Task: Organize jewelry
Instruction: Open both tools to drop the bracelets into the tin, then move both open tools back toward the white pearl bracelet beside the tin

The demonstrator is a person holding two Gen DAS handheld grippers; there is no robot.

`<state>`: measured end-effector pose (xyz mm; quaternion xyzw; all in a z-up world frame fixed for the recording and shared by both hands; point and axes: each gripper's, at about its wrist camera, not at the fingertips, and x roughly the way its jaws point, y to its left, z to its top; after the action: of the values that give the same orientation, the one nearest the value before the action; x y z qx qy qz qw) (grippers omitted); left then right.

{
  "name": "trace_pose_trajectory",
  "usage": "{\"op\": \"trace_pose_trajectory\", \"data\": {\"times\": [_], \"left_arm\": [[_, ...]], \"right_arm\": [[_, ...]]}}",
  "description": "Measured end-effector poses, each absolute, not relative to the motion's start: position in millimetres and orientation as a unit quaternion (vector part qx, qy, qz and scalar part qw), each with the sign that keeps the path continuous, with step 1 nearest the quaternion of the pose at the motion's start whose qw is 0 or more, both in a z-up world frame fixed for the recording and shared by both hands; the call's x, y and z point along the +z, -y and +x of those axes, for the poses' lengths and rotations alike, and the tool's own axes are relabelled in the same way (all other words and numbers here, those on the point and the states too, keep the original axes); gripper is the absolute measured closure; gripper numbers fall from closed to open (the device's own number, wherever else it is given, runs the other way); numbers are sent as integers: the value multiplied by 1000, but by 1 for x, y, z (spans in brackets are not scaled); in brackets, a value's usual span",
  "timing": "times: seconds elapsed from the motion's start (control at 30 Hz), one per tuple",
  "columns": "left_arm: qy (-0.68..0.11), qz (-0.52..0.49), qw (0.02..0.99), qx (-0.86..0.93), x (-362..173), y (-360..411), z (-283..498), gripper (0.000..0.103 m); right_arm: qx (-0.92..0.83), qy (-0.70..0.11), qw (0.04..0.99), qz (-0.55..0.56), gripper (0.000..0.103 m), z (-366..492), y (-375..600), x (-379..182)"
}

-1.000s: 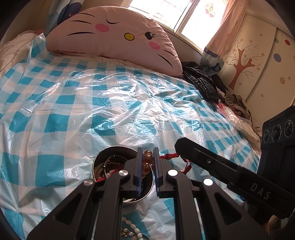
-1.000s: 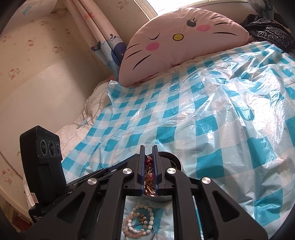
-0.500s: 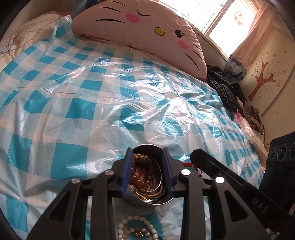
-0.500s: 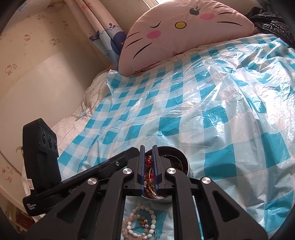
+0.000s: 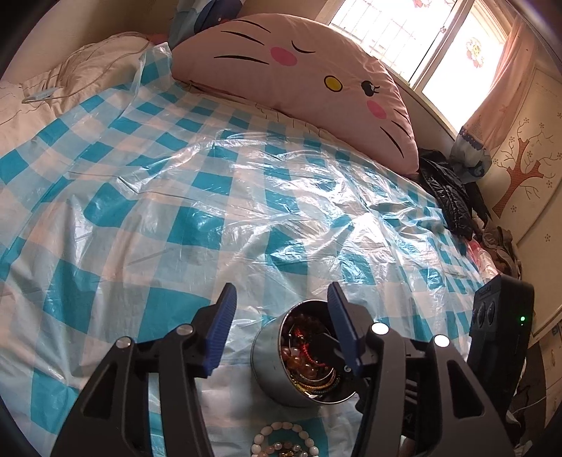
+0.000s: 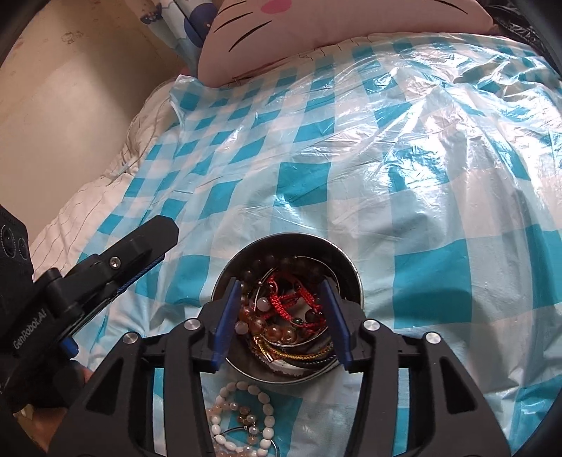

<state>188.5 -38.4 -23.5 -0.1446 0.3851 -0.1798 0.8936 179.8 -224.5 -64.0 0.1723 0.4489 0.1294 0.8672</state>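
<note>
Blue-padded right claw (image 6: 281,316) spread wide, nothing gripped, both pads dipped over the rim of a round metal tin (image 6: 346,265), one pad at each side of the opening; directly between the pads a heap of jewelry: red braided cord bracelet (image 6: 293,298), amber and dark bead strands, thin bangles, gold and black cords at the nearer wall. Just behind the tips, on the near side of the tin: white bead bracelet (image 6: 261,400) lying loose on the sheet, with a smaller amber-beaded piece inside its loop. Off to the left of this claw, level with the tin and apart from it: one black finger of the other tool

Left claw (image 5: 279,332) likewise wide open and empty; tin (image 5: 267,355) seen between its fingers, tilted in this view, close against the right-hand pad and well clear of the left-hand one; whether that pad touches the rim, cannot tell. Below the tin, near the lower edge: part of the white bead bracelet (image 5: 281,436)

Under everything: glossy blue-and-white checked plastic sheet (image 5: 210,182) spread over the bed, wrinkled and shining. Far beyond the tips: large pink cat-face pillow (image 5: 298,81), dark clothing (image 5: 446,190) heaped to its right, bright window (image 5: 421,31) behind
</note>
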Motion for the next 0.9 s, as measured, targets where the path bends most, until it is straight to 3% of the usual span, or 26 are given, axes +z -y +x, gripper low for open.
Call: {"op": "trace_pose_trajectory", "data": {"times": [0.33,0.9], "left_arm": [[-362,-51,918,-151,-16,56,178,37],[-355,-21,925,-134,-10,49,156,27]], "right_arm": [[108,-434,889,99,48,155,216,-44],[80,-458,879,104,43,114,232,-48]]}}
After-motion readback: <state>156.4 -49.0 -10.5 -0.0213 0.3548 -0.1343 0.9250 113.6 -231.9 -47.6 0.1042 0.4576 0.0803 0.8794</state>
